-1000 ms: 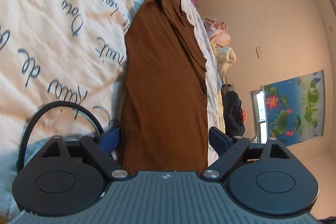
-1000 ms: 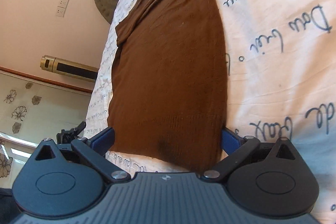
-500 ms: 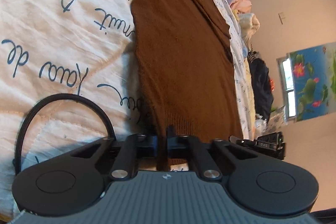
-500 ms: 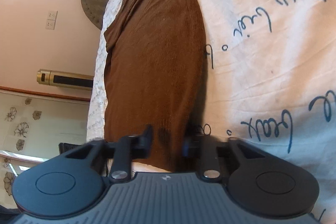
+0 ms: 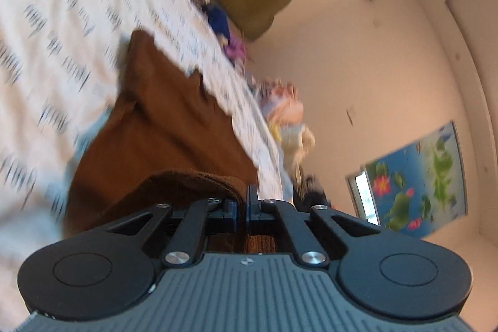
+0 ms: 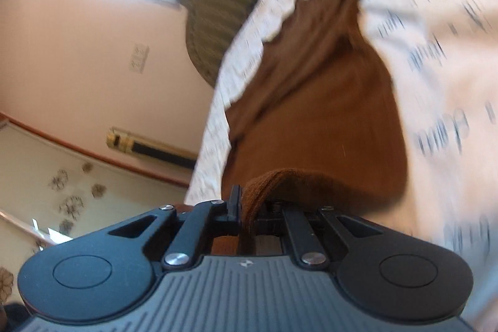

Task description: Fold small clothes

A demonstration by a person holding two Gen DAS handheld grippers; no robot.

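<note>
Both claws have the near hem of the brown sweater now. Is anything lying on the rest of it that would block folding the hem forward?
Nothing visible does. The left claw and right claw are shut on the brown sweater, and its far part lies bare on the lettered bedspread. The views are blurred, so something small could be missed.

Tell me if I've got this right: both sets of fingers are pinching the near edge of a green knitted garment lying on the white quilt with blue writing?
Nearly. The knitted garment is brown, not green; both wrist views show it. The rest holds: the left gripper and the right gripper are each shut on its near edge, over the white quilt with blue writing.
</note>
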